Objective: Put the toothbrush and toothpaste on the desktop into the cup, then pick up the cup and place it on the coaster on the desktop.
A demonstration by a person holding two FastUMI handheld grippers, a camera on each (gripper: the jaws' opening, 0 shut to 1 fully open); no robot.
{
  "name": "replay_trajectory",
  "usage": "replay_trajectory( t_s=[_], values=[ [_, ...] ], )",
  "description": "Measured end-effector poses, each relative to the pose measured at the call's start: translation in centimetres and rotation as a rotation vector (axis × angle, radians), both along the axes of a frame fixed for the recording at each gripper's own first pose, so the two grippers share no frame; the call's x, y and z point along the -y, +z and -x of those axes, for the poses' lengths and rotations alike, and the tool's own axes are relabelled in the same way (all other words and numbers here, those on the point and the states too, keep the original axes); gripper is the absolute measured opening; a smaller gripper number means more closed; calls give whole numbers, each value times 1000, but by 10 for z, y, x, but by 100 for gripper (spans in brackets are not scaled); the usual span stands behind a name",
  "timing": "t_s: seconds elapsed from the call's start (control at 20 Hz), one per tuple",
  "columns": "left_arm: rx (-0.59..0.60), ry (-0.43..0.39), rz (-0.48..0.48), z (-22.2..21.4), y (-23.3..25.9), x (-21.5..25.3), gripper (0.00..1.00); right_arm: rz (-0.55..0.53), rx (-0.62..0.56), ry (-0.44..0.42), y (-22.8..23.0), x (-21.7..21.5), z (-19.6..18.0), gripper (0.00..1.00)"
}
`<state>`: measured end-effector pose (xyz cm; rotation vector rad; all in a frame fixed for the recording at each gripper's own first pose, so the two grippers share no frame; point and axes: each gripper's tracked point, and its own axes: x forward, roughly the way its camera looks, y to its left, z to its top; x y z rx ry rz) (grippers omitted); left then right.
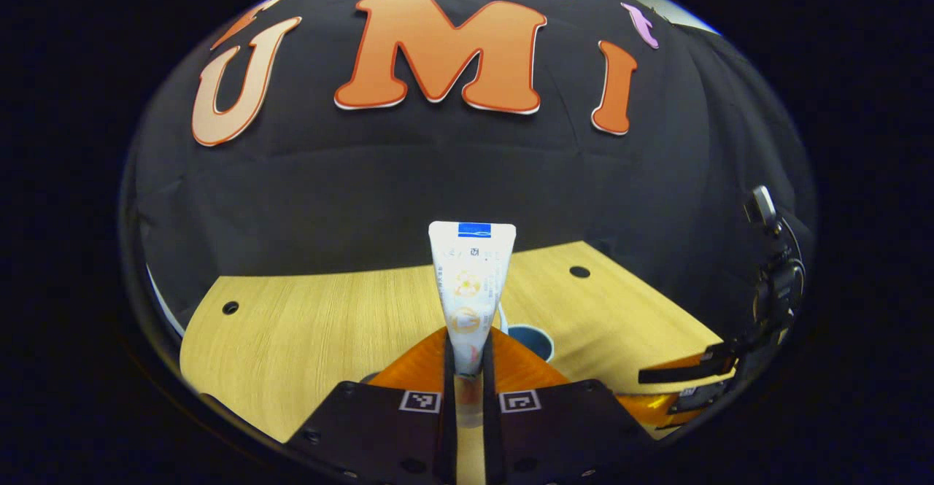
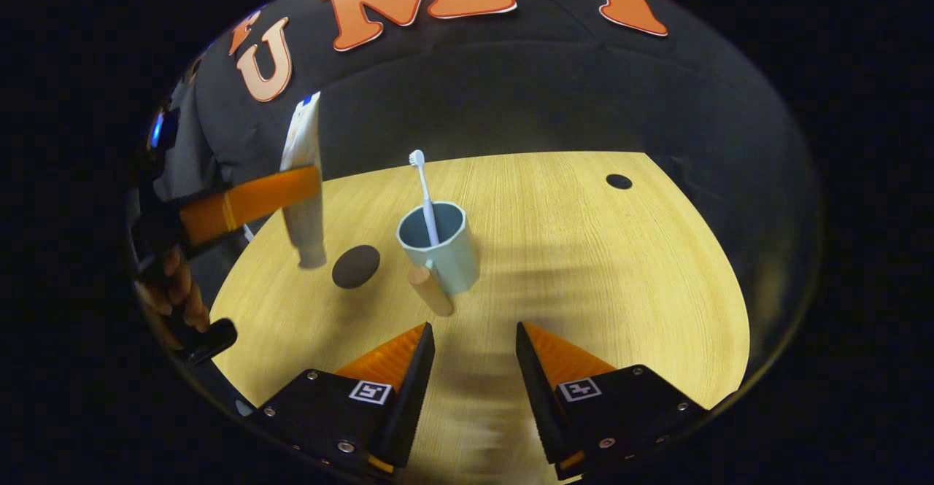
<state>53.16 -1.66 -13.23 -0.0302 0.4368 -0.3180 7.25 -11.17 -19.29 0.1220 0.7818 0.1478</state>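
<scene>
Above the surface [image 2: 584, 266] | left tool [image 1: 467, 368] pinches the toothpaste [image 1: 469, 288], held upright near the cup [image 2: 438, 248] | toothbrush [image 2: 425, 193] stands in cup | right tool [image 2: 474, 357] spread | coaster [image 2: 356, 266] beside cup.

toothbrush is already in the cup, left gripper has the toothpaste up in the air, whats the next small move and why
Probably carry the white toothpaste tube, clamped in the left gripper, sideways until it hangs over the pale blue mug, then lower it. In the right gripper view the tube hangs cap down beside the mug, above the dark round coaster; the white toothbrush already stands inside. The right gripper is open.
</scene>
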Motion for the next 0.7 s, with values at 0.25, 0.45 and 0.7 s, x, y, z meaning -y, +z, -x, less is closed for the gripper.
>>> replay_trajectory(
  t_s=[0.25, 0.45, 0.7],
  values=[
    [121, -12, 63, -30, 17, 29, 14, 4, -29, -22, 2, 8, 17, 69],
    [171, 7, 113, -49, 18, 48, 14, -11, -46, -43, 3, 12, 22, 69],
    [202, 47, 121, -60, -8, 60, 14, -23, -78, -75, -2, 19, 29, 69]
  ],
)
